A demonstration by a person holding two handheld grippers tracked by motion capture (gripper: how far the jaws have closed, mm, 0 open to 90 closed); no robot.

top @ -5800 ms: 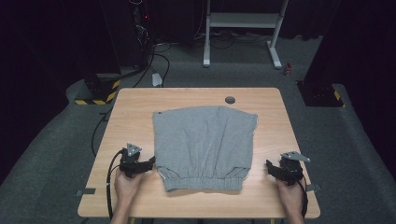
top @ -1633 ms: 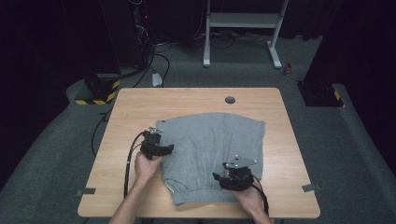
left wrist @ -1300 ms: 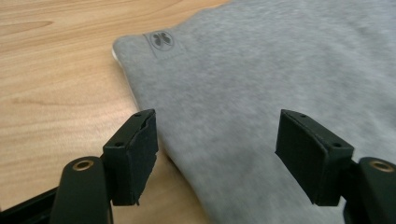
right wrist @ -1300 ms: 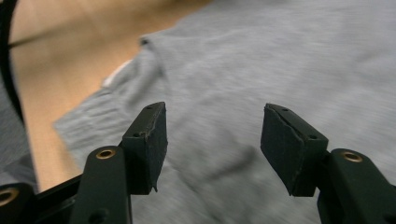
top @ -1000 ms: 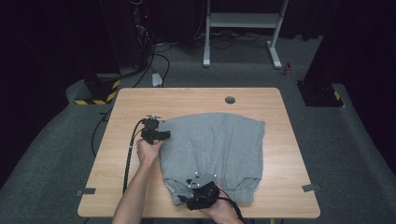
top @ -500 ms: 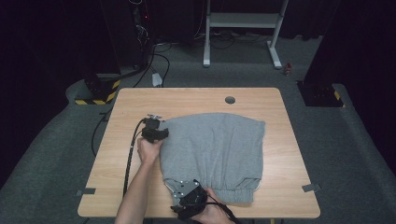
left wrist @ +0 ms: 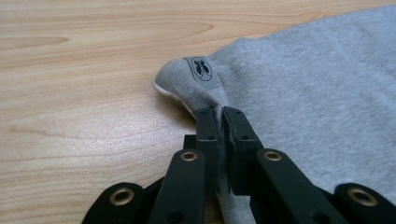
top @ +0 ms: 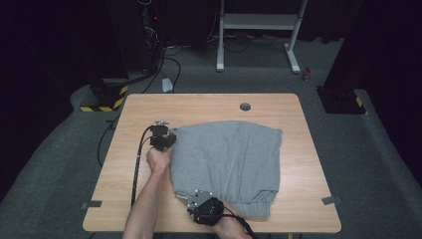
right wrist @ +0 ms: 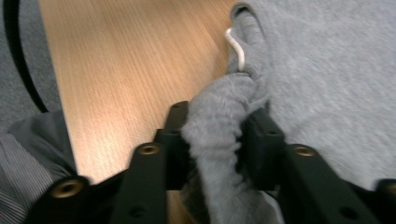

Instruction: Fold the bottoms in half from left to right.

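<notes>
A dark room is surrounding my workplace: grey carpet, a white metal stand (top: 259, 22) far ahead of my grippers, cables trailing over the floor, and a black-and-yellow striped block (top: 102, 102) off to the far left. I am working at a light wooden table (top: 209, 104) with a small round hole (top: 245, 106) in its far side, well ahead of both tools.

Nothing here is serving as a container; the table is simply carrying one thing, the grey shorts (top: 226, 159), which are lying flat between my two grippers and spreading out to the right of them.

My left gripper (top: 166, 142) is sitting at the far left corner of the shorts. Its jaws have just been closing and are now standing pressed almost together, pinching a thin fold of cloth. In the left gripper view (left wrist: 218, 116), just ahead of the jaw tips, the pinched corner is bunching up off the wood, showing a small grey label (left wrist: 201, 70) with a black butterfly-like mark and a white edge underneath.

My right gripper (top: 195, 201) is sitting at the near left corner, by the gathered waistband (top: 244, 206). Its jaws have just been closing too, and in the right gripper view (right wrist: 217, 135) they are clamping a thick, fuzzy wad of the grey cloth. Just beyond the tips, a white cord (right wrist: 236, 49) is curling out of the hem. The cloth is looking soft, plain and heathered.
</notes>
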